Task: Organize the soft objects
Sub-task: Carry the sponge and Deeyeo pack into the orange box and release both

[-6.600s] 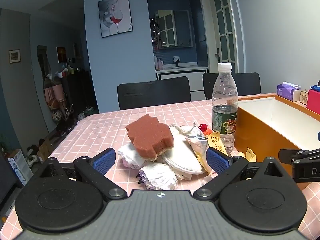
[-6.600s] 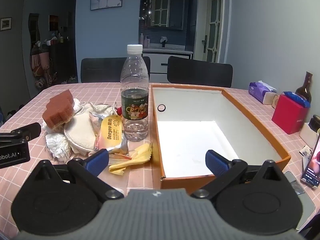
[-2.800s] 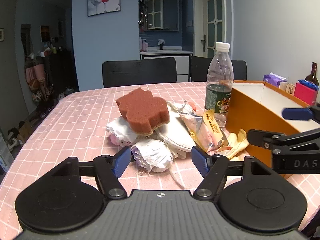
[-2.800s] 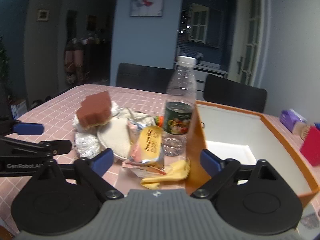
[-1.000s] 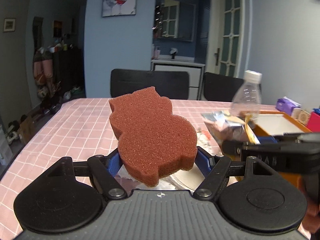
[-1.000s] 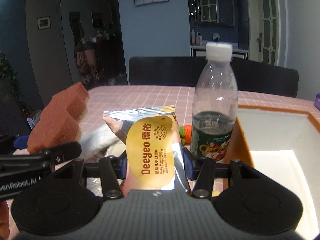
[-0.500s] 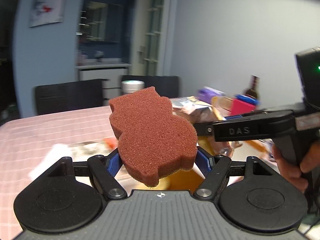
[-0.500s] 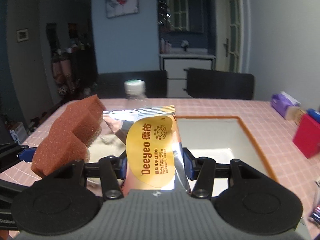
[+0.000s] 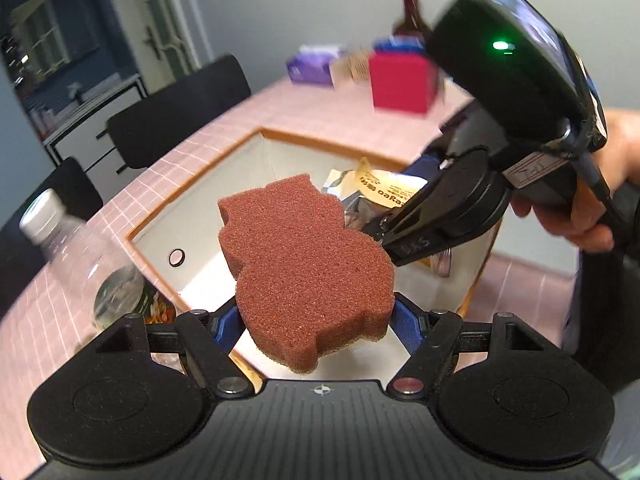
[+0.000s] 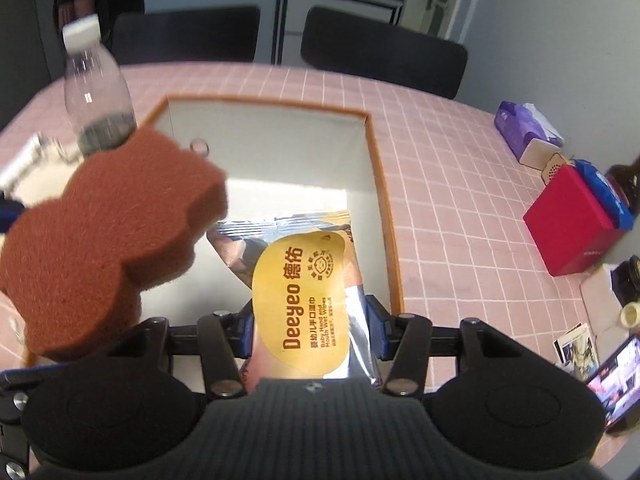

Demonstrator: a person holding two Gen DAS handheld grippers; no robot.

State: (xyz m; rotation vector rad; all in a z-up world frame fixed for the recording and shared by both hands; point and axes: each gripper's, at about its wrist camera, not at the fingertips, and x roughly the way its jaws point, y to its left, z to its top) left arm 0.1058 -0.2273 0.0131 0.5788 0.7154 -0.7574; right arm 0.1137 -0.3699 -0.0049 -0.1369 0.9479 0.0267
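Observation:
My left gripper (image 9: 316,320) is shut on a brown owl-shaped sponge (image 9: 304,264) and holds it above the orange box (image 9: 192,196) with the white inside. The sponge also shows at the left of the right wrist view (image 10: 104,232). My right gripper (image 10: 310,326) is shut on a silver and yellow wet-wipes pack (image 10: 304,292), also held over the box (image 10: 380,200). In the left wrist view the pack (image 9: 380,196) and the right gripper's body sit just right of the sponge.
A clear water bottle (image 10: 96,92) stands by the box's left wall. A white pad (image 10: 36,176) lies left of it. A red box (image 10: 576,224), a purple tissue pack (image 10: 524,124) and a phone (image 10: 612,380) sit on the pink checked tablecloth (image 10: 460,200) to the right. Black chairs (image 10: 380,52) stand behind.
Both grippers have swung right and tilted down with their loads, from beside the bottle to over the open box. Both grips are unchanged.

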